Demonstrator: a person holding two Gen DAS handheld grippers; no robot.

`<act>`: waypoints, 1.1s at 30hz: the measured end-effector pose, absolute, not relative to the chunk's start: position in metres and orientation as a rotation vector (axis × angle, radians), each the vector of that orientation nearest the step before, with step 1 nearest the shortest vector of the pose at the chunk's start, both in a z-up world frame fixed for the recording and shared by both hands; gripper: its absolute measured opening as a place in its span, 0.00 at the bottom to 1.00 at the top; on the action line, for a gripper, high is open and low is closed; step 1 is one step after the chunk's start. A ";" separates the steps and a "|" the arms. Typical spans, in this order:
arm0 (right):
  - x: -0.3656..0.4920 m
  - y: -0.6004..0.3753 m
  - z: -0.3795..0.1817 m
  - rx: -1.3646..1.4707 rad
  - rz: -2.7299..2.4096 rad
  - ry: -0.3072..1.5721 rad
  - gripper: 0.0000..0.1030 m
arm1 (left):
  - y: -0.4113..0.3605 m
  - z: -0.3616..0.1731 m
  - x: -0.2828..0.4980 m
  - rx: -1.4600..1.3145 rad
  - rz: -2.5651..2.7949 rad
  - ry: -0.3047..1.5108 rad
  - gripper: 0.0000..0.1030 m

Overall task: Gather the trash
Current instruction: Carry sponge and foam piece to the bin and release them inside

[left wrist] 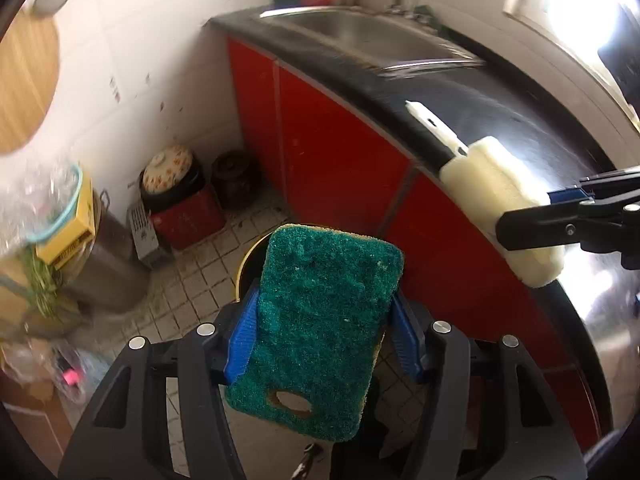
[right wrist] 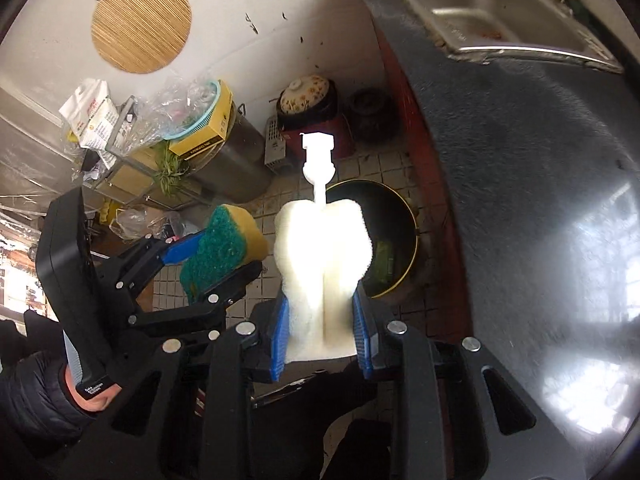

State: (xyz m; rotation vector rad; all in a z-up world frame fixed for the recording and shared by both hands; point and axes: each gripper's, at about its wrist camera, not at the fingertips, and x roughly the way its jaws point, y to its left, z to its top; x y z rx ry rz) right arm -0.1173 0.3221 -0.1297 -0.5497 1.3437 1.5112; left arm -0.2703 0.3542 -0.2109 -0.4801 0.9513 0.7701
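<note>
My left gripper (left wrist: 324,312) is shut on a worn green and yellow scouring sponge (left wrist: 320,332) with a hole near its lower edge. It holds the sponge in the air over a round dark bin with a yellow rim (left wrist: 250,256) on the tiled floor. My right gripper (right wrist: 322,324) is shut on a white sponge brush head (right wrist: 324,264) with a white plastic stem (right wrist: 318,156), held above the same bin (right wrist: 396,240). The right gripper (left wrist: 532,216) with the white brush head (left wrist: 496,204) shows at the right in the left wrist view. The left gripper (right wrist: 212,264) with the sponge (right wrist: 220,248) shows left of the brush.
A black countertop (left wrist: 500,120) with a steel sink (left wrist: 360,36) runs along the right over red cabinet doors (left wrist: 332,160). Pots, a red crate (left wrist: 188,216), a metal drum (right wrist: 236,160) and a cluttered shelf (right wrist: 132,152) stand by the tiled wall at the left.
</note>
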 end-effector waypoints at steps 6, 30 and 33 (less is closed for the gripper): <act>-0.126 0.371 -0.164 -0.606 1.472 1.403 0.27 | 0.387 -0.243 -0.270 -0.535 0.779 0.950 0.56; -0.118 0.406 -0.172 -0.614 1.455 1.422 0.58 | 0.412 -0.270 -0.262 -0.502 0.734 0.982 0.75; -0.106 0.387 -0.154 -0.580 1.459 1.393 0.61 | 0.404 -0.254 -0.255 -0.478 0.724 0.966 0.77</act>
